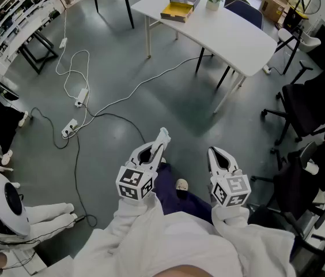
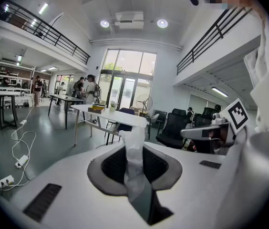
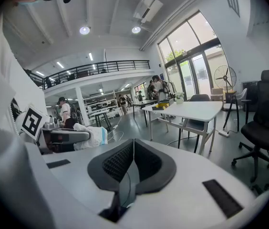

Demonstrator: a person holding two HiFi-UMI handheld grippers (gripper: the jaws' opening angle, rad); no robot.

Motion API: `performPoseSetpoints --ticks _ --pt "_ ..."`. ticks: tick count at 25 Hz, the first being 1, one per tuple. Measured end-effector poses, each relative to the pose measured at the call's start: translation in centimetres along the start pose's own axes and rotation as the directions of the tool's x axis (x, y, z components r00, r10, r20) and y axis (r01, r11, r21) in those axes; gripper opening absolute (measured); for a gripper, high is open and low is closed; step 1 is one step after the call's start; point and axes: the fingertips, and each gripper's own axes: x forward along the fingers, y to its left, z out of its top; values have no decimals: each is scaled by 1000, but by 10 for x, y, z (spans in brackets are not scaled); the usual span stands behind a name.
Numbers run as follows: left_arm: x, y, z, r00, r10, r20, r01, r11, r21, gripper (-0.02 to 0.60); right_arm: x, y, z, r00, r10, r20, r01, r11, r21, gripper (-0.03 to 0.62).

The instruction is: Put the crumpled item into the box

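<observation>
Crumpled white item [image 2: 134,144] is pinched between the jaws of the left gripper [image 1: 157,149] and sticks up past their tips. The right gripper [image 1: 219,157] has its jaws together on nothing. The box [image 1: 181,6] sits on the white table [image 1: 231,36], well apart from both grippers. Pickup looks done; 2 steps are left, the carry and the drop into the box.

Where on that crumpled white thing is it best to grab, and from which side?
By one end, squeezed across its thin width. The left gripper holds the crumpled white strip so: jaws closed on its lower part, loose end poking past the tips. Soft and narrow, it probably suits an approach end-on, along its length.
</observation>
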Motion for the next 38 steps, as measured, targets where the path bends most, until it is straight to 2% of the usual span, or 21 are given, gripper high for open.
performPoseSetpoints --ticks 18,26,38 --pt "-11 -11 -8 1000 -1 8 1 1000 0 69 -4 6 -8 1000 8 4 -8 1000 24 35" --pt "-18 -14 -23 1000 1 -23 0 1000 5 69 -6 13 -18 1000 12 -15 -12 1000 5 35" --pt "3 8 -14 1000 -4 -19 4 1000 -8 69 21 10 -10 1000 11 -21 -11 1000 4 35"
